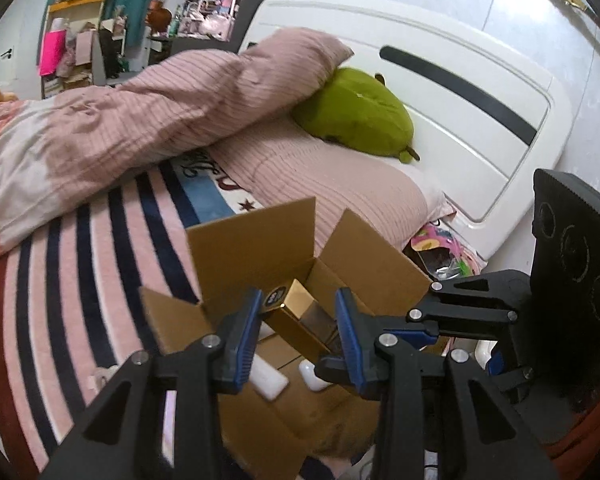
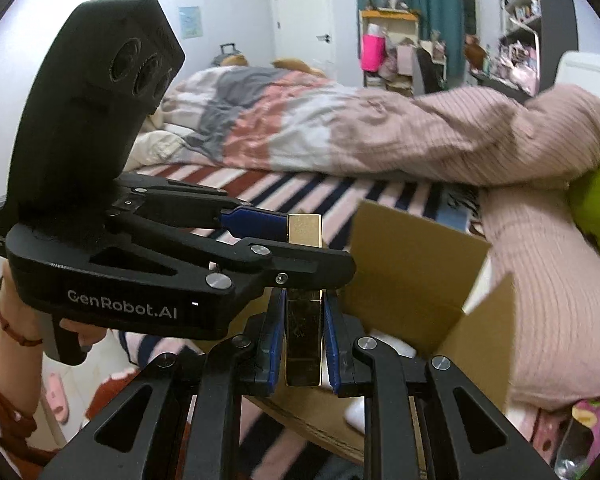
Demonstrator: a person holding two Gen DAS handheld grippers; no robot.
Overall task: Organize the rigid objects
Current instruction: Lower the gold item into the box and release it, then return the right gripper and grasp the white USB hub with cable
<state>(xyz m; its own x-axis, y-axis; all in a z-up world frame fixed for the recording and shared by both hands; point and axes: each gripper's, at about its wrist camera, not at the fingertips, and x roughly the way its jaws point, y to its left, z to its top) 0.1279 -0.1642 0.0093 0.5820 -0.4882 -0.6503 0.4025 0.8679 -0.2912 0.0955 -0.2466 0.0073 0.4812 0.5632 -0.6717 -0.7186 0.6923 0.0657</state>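
A long gold box (image 1: 296,306) hangs over an open cardboard box (image 1: 256,248) on the bed, with both grippers holding it. In the left wrist view my left gripper (image 1: 299,300) is shut on the gold box's far end, blue pads on either side. My right gripper (image 1: 332,360) comes in from the right at the box's near end. In the right wrist view my right gripper (image 2: 303,320) clamps the gold box (image 2: 304,340), and the left gripper (image 2: 312,244) pinches its upper end from the left. White items (image 1: 268,380) lie in the cardboard box (image 2: 412,264).
A striped blanket (image 1: 80,264) covers the bed beside the cardboard box. Pink pillows (image 1: 340,184), a rumpled duvet (image 1: 112,128) and a green plush toy (image 1: 356,116) lie toward the white headboard (image 1: 460,112). A person's hand (image 2: 16,320) holds the left gripper's handle.
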